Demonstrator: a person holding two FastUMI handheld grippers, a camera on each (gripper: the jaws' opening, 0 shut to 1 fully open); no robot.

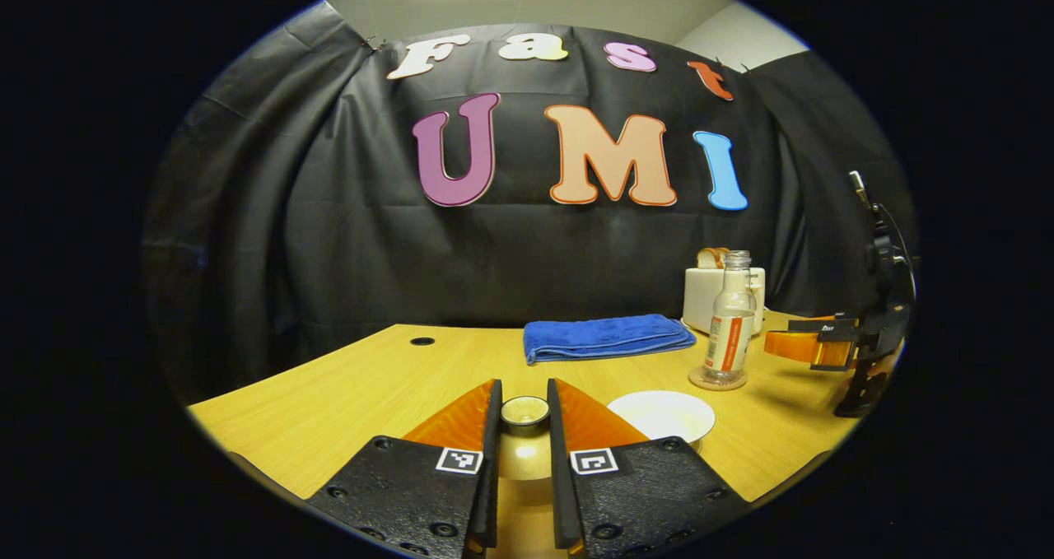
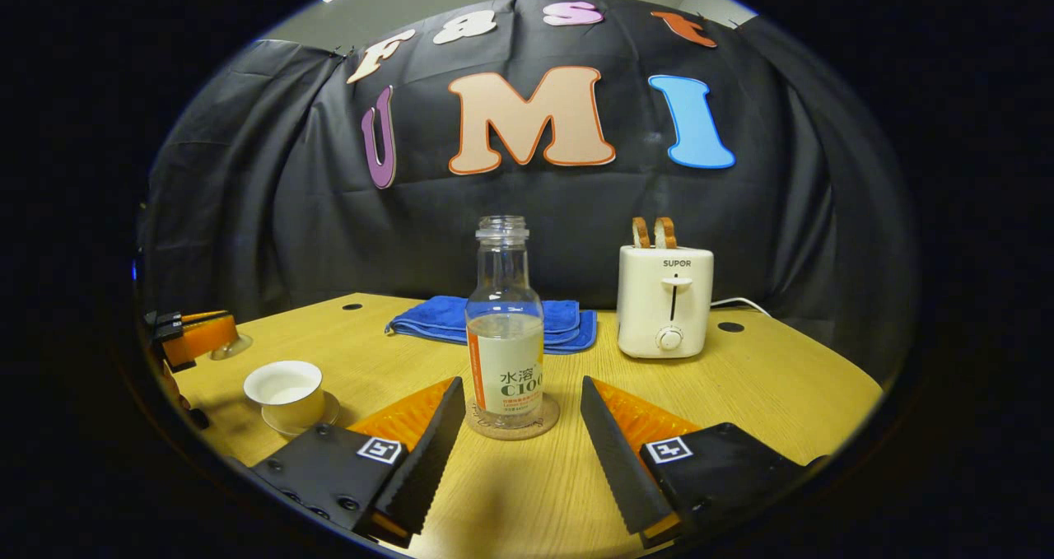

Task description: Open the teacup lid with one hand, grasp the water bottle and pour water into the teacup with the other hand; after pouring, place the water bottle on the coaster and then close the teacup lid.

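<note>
Now left gripper (image 1: pixel 524 415) pinching lid (image 1: pixel 524 412); water bottle (image 2: pixel 504 328) on coaster (image 2: pixel 512 421)

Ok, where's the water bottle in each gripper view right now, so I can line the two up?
Left gripper view: water bottle stands right of centre on the coaster, in front of the toaster.
Right gripper view: the bottle stands at centre, beyond the open right gripper.
Shared landmark: the blue towel.

Black screwed gripper (image 2: pixel 517 435) mounts, square markers
</note>
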